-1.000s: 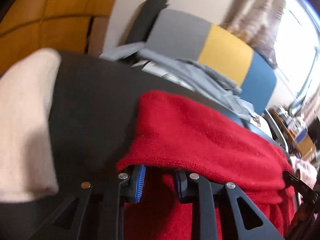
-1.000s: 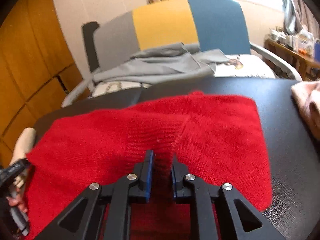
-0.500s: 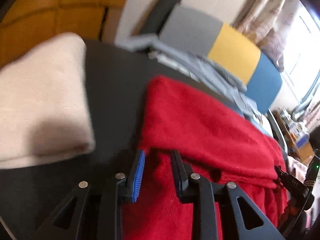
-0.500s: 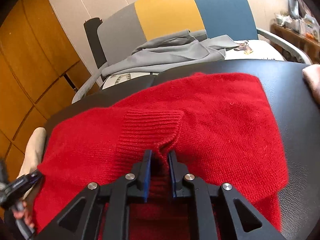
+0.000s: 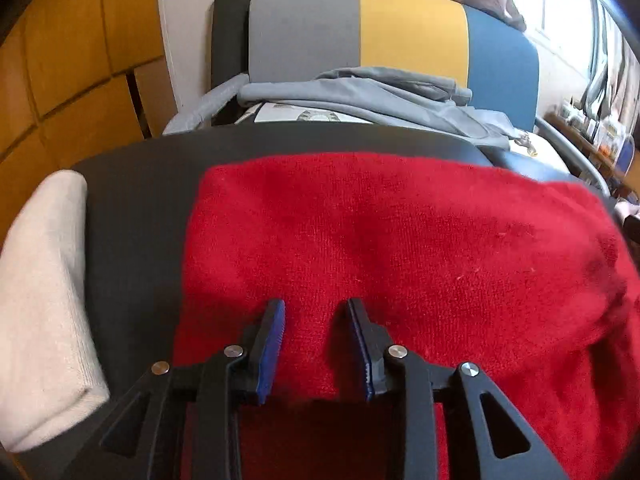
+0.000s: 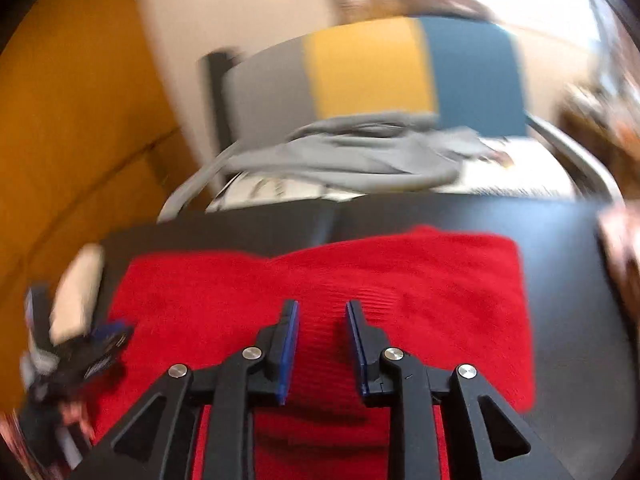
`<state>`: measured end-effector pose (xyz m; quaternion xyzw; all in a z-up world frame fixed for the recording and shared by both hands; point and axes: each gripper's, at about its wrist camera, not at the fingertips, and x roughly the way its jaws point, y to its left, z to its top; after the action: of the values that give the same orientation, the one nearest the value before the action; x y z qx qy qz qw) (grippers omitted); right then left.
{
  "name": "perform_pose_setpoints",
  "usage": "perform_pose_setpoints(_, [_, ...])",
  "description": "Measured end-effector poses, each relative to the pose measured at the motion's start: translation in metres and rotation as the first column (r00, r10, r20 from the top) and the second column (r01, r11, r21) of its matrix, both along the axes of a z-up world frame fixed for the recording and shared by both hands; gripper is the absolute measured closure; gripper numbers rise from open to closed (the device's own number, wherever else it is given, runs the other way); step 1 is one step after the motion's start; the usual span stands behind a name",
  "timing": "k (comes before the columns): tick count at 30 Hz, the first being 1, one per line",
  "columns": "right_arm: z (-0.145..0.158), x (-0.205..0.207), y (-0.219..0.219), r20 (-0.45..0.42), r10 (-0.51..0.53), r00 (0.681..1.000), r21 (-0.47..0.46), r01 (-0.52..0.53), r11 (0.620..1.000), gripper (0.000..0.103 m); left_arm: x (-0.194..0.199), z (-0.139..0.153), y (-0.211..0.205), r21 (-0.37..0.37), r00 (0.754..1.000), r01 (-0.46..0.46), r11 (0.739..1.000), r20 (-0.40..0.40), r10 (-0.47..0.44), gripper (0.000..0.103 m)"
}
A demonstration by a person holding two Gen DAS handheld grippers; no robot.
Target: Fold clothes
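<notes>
A red knit sweater (image 5: 400,248) lies folded over on the black table (image 5: 136,208). My left gripper (image 5: 316,306) hovers over its near left part, open, with only flat red cloth showing between the jaws. In the blurred right wrist view the same sweater (image 6: 440,288) spreads across the table (image 6: 568,240), and my right gripper (image 6: 322,306) stands open above its ribbed cuff. The left gripper (image 6: 80,344) shows at the far left edge of that view, held by a hand.
A folded cream garment (image 5: 44,304) lies on the table's left side. Behind the table stands a grey, yellow and blue chair (image 5: 400,36) with a grey garment (image 5: 360,96) heaped on its seat. A pink garment (image 6: 624,236) sits at the table's right edge.
Both grippers have let go of the red sweater and opened. The sweater now lies flat on the table, and both grippers have pulled back from it.
</notes>
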<state>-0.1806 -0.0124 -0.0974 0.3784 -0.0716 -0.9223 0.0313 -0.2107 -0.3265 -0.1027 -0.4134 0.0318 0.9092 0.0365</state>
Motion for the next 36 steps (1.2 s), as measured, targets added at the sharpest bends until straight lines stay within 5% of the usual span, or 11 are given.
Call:
perform_pose_setpoints(5, [-0.012, -0.011, -0.028, 0.041, 0.148, 0.988, 0.093, -0.152, 0.984, 0.074, -0.006, -0.004, -0.012, 0.052, 1.000, -0.004, 0.999, 0.002, 0.004, 0.066])
perform_pose_setpoints(11, [-0.014, -0.037, -0.022, 0.027, 0.107, 0.994, 0.121, -0.110, 0.987, 0.073, -0.058, -0.007, 0.008, -0.059, 0.998, 0.055, 0.997, -0.015, -0.056, 0.066])
perform_pose_setpoints(16, [-0.006, -0.053, -0.015, 0.044, 0.085, 0.995, 0.146, -0.091, 0.985, 0.064, -0.071, 0.000, 0.009, -0.038, 0.995, 0.094, 0.995, 0.017, -0.094, 0.066])
perform_pose_setpoints(19, [0.009, -0.032, 0.011, 0.067, 0.031, 0.997, -0.100, -0.024, 0.995, 0.058, -0.046, 0.015, -0.009, 0.089, 0.995, 0.094, 0.992, 0.011, -0.095, 0.066])
perform_pose_setpoints(21, [0.020, -0.003, 0.027, 0.040, 0.031, 0.999, -0.281, -0.018, 0.960, 0.054, -0.020, 0.027, -0.024, 0.191, 0.992, 0.125, 0.974, -0.015, -0.125, 0.066])
perform_pose_setpoints(27, [0.030, 0.086, 0.063, 0.042, 0.020, 0.999, -0.275, -0.007, 0.962, 0.051, 0.073, 0.034, -0.059, 0.289, 0.977, 0.212, 0.934, -0.053, -0.206, 0.065])
perform_pose_setpoints(36, [0.005, 0.189, 0.133, 0.116, -0.054, 0.992, -0.338, 0.090, 0.937, 0.050, 0.160, 0.003, -0.119, 0.449, 0.980, 0.170, 0.877, 0.019, -0.200, 0.060])
